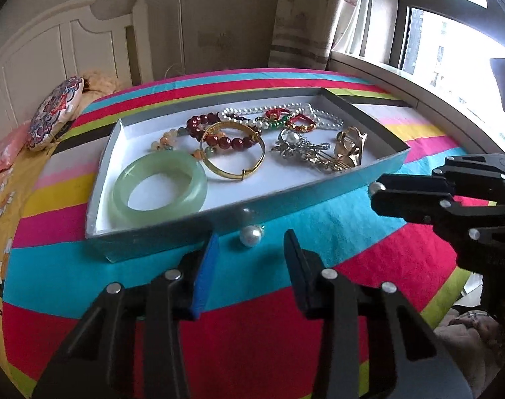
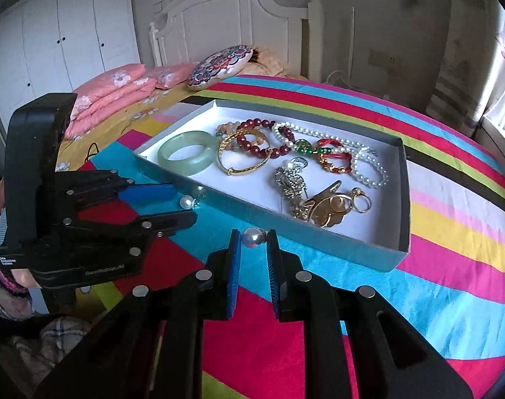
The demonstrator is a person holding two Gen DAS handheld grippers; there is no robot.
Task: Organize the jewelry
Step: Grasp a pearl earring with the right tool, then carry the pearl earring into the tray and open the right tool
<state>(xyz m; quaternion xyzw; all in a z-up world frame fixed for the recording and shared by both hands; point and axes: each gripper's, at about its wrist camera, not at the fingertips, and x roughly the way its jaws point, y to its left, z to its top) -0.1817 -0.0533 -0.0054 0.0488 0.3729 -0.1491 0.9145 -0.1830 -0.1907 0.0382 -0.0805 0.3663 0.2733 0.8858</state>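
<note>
On the striped, colourful bedspread (image 1: 318, 219), just outside the shallow blue box (image 1: 302, 196), a round white pearl earring (image 1: 250, 235) lies between the open left gripper (image 1: 250, 259) fingers. The right gripper (image 2: 254, 249) pinches another white pearl earring (image 2: 252, 236). Its white label is too blurry to read.

Both wrist views low, near, sharing tray (image 1: 318, 190), apparently
</note>
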